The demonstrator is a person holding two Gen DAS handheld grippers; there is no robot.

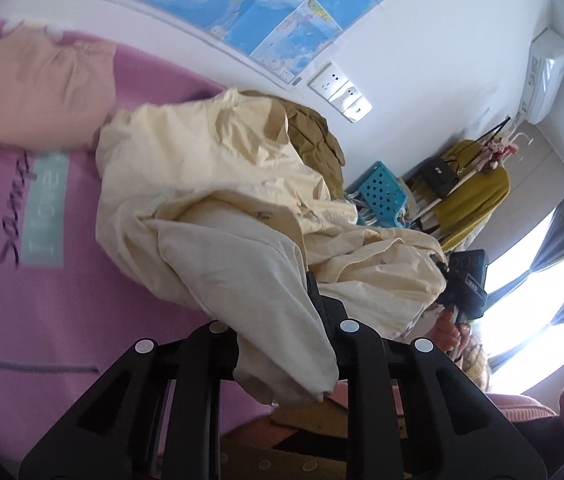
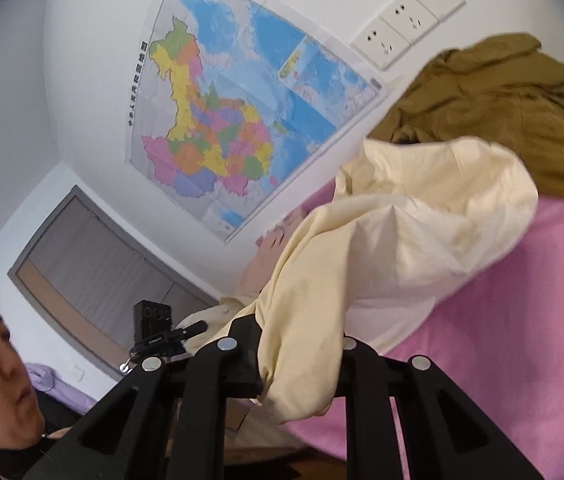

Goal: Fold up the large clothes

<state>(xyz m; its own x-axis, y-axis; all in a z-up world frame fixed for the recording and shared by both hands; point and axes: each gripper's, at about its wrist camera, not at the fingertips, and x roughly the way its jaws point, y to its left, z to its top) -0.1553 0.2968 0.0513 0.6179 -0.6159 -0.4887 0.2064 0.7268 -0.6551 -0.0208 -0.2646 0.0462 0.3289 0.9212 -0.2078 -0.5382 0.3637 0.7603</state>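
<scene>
Spreading step: left gripper (image 1: 282,344) and right gripper (image 2: 301,364) each pinch the cream garment (image 1: 218,184), lifted bunched over the pink bed (image 1: 62,300); next, pull apart and lay flat.

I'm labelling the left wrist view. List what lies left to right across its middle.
Peach pillow → cream shirt → blue basket → black bag → yellow garment → window. The left claw is shut on the shirt.
</scene>
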